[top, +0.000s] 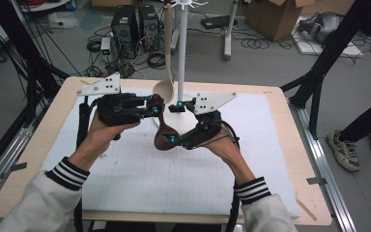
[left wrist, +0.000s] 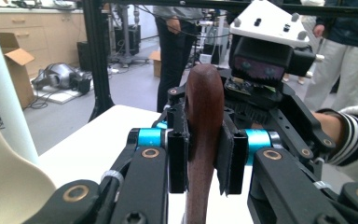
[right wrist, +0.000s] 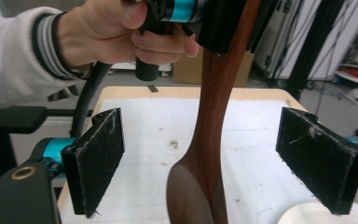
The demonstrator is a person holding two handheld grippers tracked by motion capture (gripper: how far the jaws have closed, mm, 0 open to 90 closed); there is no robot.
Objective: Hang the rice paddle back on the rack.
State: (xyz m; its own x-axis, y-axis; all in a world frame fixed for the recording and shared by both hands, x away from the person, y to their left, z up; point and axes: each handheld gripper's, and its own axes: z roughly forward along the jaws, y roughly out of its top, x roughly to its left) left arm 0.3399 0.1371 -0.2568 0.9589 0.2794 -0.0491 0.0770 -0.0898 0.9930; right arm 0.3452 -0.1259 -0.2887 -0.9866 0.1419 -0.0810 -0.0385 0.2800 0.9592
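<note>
One dark wooden spoon point(right wrist: 209, 135) is in hand, its handle clamped between the closed pads of the left gripper point(left wrist: 205, 158), its bowl hanging lower, between the fingers of the right gripper point(right wrist: 200, 163). Those right fingers point(right wrist: 98, 158) stand wide apart, a clear gap on each side of the spoon; neither pad touches it.

Handling, as judged: solid wood, stiff, light, not fragile. The finish looks smooth and slightly glossy, so it could twist in a pinch grip. The flat of the handle, where the left pads point(left wrist: 230, 161) already sit, is the sound place to hold; the narrow neck just above the bowl is the next best, while the rounded bowl offers poor purchase.

Shape: long, gently curved handle widening into an oval bowl. Pads are black, rough and scuffed.

Just beyond the fingertips in the high view hangs a pale spoon point(top: 165, 72) from a white rack pole point(top: 182, 53), its round base point(top: 186, 123) under the right gripper. Beneath lies a white gridded mat point(top: 140, 174) on a light wooden table point(top: 34, 145).
</note>
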